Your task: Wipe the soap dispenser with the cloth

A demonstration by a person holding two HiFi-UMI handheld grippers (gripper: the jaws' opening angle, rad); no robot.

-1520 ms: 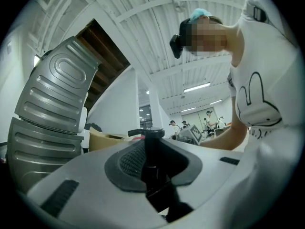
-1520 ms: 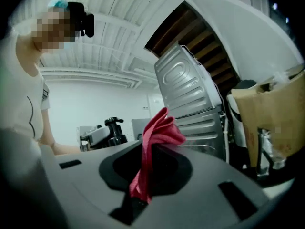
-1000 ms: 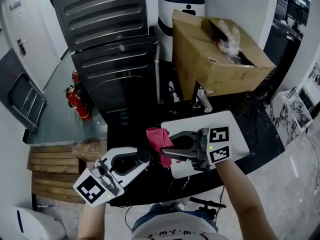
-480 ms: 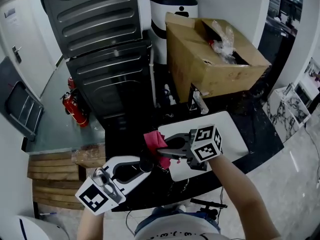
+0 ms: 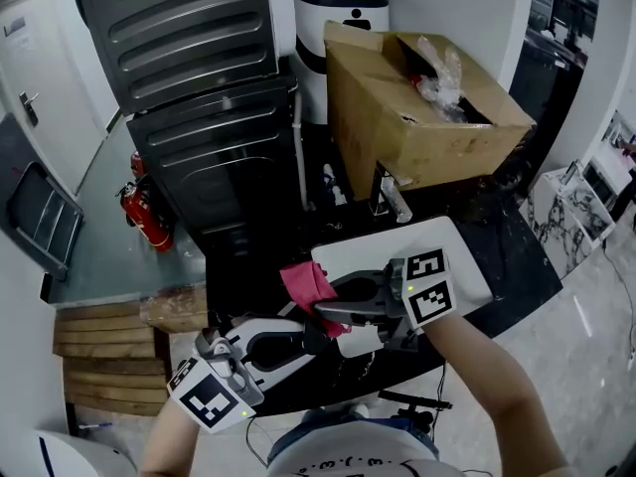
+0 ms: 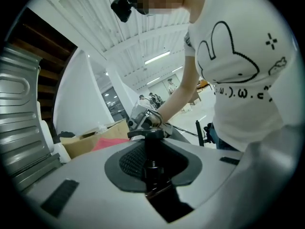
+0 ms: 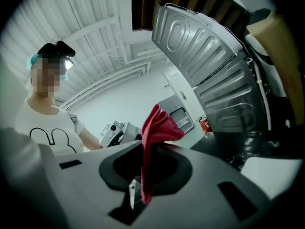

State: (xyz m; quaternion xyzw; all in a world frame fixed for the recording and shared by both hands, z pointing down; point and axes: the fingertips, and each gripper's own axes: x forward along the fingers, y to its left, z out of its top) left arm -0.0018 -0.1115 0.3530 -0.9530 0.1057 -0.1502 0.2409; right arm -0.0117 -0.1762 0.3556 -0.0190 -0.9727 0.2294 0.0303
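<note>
Dark speckled worktop (image 5: 517,266) runs across the lower middle of the head view. Its left end stops beside a grey ribbed metal cabinet (image 5: 209,137). Past that end the ground drops to wooden boards (image 5: 99,351), and a red fire extinguisher (image 5: 142,217) stands farther back.

- Back of worktop: a big cardboard box (image 5: 397,107) takes most of the depth, with its flaps open. Little free room behind.
- Middle to front: a white board (image 5: 465,251) lies flat, its near corner close to the worktop's front edge. Its right half is bare. Dark worktop shows open to the right of it.
- Left gripper (image 5: 308,338): comes in from the front-left corner, past the worktop's front edge. Jaws stand at a narrow gap, clamped on the neck of a black soap dispenser (image 6: 152,149). The pump head sticks out beyond the tips. The dispenser is held in the air by the white board's left corner, not standing on anything.
- Right gripper (image 5: 324,312): reaches leftward across the board's front-left part. Jaws are pinched together on a red cloth (image 5: 306,284), and a bunched fold stands up past the tips.
- Cloth sits just beside the dispenser's head, on the side toward the back of the worktop. Whether they touch cannot be told.
- The two grippers' tips nearly meet.
</note>
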